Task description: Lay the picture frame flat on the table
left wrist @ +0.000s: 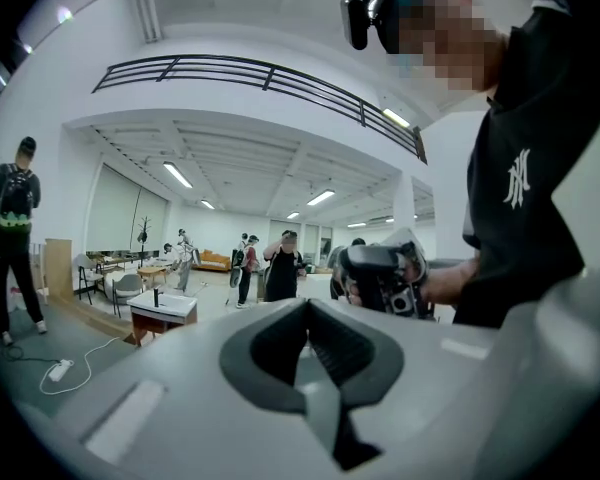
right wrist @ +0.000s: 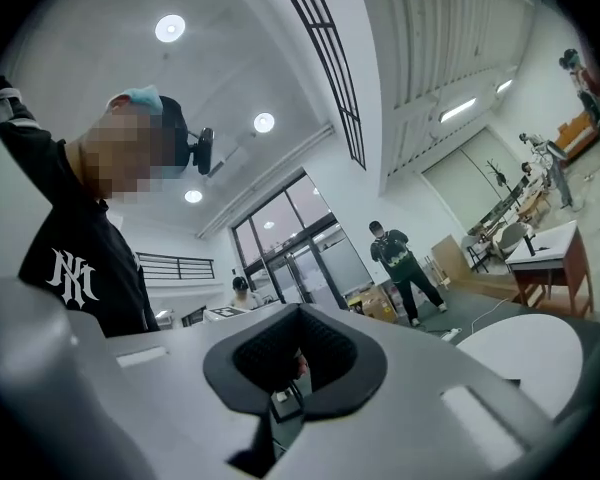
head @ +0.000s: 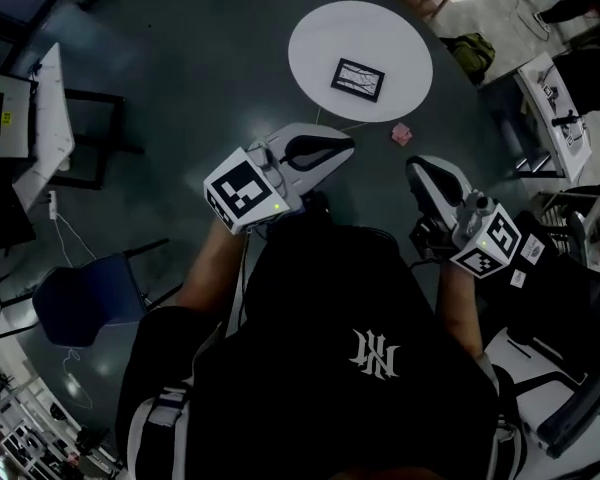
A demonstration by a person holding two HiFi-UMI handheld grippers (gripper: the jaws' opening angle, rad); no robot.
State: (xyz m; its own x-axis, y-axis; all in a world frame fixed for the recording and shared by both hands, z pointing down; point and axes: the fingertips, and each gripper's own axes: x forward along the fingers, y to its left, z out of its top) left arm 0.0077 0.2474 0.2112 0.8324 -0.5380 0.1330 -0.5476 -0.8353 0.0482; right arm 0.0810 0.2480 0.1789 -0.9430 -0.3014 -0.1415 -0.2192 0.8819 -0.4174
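Note:
A black picture frame [head: 358, 79] appears to lie flat on the round white table [head: 320, 38], far ahead of both grippers. My left gripper [head: 346, 144] is held in front of the person's chest, pointing toward the table, its jaws shut with nothing between them [left wrist: 306, 306]. My right gripper [head: 418, 168] is held to the right at about the same height, also shut and empty [right wrist: 298, 310]. Both gripper views tilt upward at the room and ceiling. The left gripper view catches the right gripper [left wrist: 385, 278] in the person's hand. Part of the table [right wrist: 525, 358] shows in the right gripper view.
A small pink object [head: 401, 134] lies on the floor just short of the table. A blue chair [head: 90, 298] stands at the left, desks [head: 40, 118] at the far left, a cluttered desk [head: 555, 98] at the right. Several people stand in the room.

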